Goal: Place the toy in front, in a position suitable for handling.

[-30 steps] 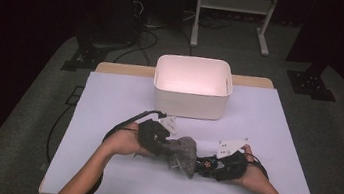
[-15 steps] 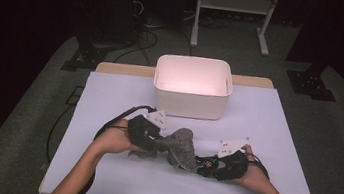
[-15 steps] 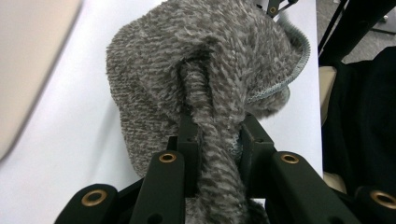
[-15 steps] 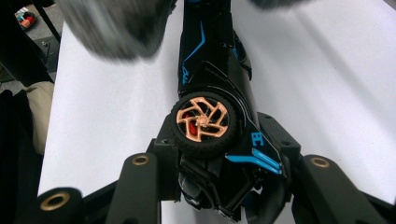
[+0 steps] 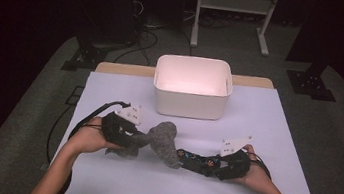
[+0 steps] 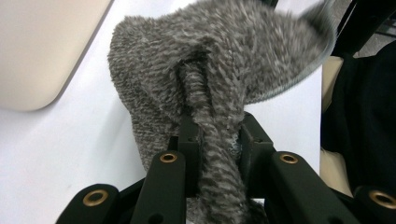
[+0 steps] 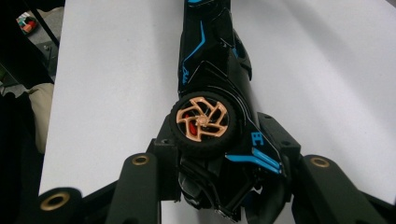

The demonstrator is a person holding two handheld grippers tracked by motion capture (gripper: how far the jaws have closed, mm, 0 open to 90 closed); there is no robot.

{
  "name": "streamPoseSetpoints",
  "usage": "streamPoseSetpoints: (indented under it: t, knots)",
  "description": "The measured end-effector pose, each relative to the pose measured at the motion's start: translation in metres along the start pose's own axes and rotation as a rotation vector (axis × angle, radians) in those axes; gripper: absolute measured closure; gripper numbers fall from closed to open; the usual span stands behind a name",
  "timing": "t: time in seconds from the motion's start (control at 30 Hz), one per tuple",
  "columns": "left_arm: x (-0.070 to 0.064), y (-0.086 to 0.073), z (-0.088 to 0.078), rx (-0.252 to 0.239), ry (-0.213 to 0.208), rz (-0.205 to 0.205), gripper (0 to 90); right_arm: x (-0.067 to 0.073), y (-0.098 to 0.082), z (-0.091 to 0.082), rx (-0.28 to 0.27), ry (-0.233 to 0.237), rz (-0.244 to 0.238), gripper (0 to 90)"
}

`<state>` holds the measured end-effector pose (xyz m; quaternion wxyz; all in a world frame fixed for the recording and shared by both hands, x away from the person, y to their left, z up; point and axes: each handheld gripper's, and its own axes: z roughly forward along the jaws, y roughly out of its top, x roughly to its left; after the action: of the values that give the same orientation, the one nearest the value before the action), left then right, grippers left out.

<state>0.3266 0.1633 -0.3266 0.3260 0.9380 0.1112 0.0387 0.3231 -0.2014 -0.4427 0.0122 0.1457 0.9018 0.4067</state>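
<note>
A grey knitted cloth [image 5: 162,140] lies bunched on the white table sheet [image 5: 265,139] between my two grippers. My left gripper [image 5: 137,138] is shut on one end of it, and in the left gripper view the cloth [image 6: 210,56] is pinched into a fold between the black jaws [image 6: 215,149]. My right gripper [image 5: 210,164] is shut on the rear of a black toy car [image 5: 194,159] with blue lines. Seen from the right gripper [image 7: 219,156], the car [image 7: 208,42] points away with one orange wheel uppermost. The cloth's other end touches the car's nose.
A white open bin [image 5: 191,102] stands at the back middle of the table, also seen as a pale corner [image 6: 42,46]. Black cables trail off the table's left edge [image 5: 64,113]. A metal stand [image 5: 232,4] is on the floor behind.
My left gripper has moved left and slightly up, dragging the grey cloth with it off the car. The right gripper and the car have stayed put.
</note>
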Motion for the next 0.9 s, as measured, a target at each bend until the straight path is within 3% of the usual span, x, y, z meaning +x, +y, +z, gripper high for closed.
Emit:
streamPoseSetpoints:
  t: [0.2, 0.37, 0.53, 0.57, 0.67, 0.77, 0.83, 0.9]
  knots:
    - [-0.003, -0.002, 0.004, 0.042, -0.012, 0.011, 74.1, 0.0, 0.0, 0.0, 0.0, 0.0, 0.002, 56.7]
    - [-0.005, 0.012, 0.037, 0.022, -0.068, 0.032, 74.1, 0.001, 0.0, 0.0, 0.002, -0.003, 0.001, 56.7]
    - [-0.008, 0.04, 0.082, 0.003, -0.131, 0.077, 74.1, 0.001, 0.0, 0.0, 0.0, -0.005, -0.001, 56.7]
    - [-0.008, 0.04, 0.082, 0.003, -0.131, 0.077, 74.1, 0.001, 0.0, 0.0, 0.0, -0.005, -0.001, 56.7]
    - [-0.011, 0.061, 0.103, 0.016, -0.158, 0.112, 74.1, 0.001, 0.0, 0.0, -0.003, -0.004, 0.001, 56.7]
    - [-0.014, 0.074, 0.113, 0.018, -0.179, 0.133, 74.1, 0.001, -0.001, 0.0, -0.006, -0.004, 0.001, 56.7]
    - [-0.021, 0.091, 0.126, 0.044, -0.199, 0.174, 74.0, 0.003, 0.0, 0.0, 0.0, -0.012, -0.011, 56.7]
    - [-0.023, 0.096, 0.13, 0.046, -0.204, 0.184, 74.0, 0.003, 0.0, 0.001, -0.001, -0.017, -0.014, 56.6]
